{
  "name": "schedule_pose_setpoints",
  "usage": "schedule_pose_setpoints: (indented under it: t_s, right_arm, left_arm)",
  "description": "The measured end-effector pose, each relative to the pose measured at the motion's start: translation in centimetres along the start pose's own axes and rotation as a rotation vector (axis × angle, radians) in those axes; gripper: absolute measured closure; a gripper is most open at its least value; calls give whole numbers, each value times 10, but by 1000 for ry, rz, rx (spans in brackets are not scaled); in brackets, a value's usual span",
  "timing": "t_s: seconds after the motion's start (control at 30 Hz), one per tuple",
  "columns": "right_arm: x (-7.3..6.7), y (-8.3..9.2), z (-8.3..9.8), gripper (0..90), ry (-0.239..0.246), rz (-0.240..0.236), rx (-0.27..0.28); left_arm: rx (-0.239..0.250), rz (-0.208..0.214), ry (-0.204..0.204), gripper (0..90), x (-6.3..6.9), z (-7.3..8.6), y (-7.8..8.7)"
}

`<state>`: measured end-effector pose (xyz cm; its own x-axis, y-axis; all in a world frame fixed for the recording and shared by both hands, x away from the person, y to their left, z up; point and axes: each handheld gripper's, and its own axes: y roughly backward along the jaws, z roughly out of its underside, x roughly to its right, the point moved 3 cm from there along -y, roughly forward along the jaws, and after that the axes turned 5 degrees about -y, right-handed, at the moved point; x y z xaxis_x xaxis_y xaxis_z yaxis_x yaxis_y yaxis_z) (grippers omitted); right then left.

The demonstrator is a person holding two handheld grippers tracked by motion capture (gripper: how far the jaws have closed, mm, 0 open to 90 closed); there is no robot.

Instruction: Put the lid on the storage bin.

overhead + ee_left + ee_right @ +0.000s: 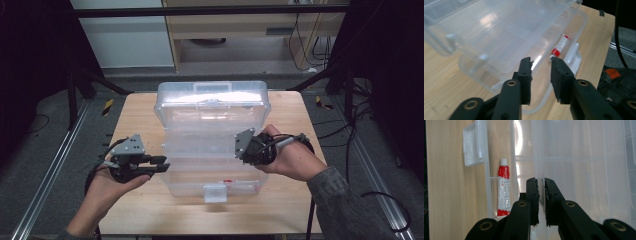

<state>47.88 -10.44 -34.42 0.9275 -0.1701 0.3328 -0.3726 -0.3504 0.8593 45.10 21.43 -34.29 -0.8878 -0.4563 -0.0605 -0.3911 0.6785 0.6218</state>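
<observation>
Right hand-held gripper (541, 183) clamps my organizer box's (215, 145) tray wall; left hand-held gripper (541, 62), released, next grips the tube (560, 45).

print on the tube (504, 192) too small to read.

Worktop (135, 200): bare strips left, right and near of the clear plastic case (212, 165). Raised lid (212, 102) blocks the far side. Case interior open from above; thin inner tray wall and red-and-white tube (503, 191) along the near wall obstruct.
</observation>
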Motion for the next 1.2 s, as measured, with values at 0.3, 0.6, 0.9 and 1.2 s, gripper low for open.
schedule_pose_setpoints:
  t_s: [0.3,0.6,0.9,1.2]
  right_arm:
    - [-1,-1,-1,820,2,-1,-3]
    - [-2,-4,-2,806,2,-2,-2]
    - [-5,-5,-2,804,3,-2,-1]
    - [-10,-6,2,808,2,-3,13]
  left_arm:
    - [-19,-69,56,850,-27,-21,6]
    - [14,-78,114,898,-49,-41,2]
    - [52,-81,157,898,-63,-51,-4]
    - [43,-85,179,899,-65,-44,-1]
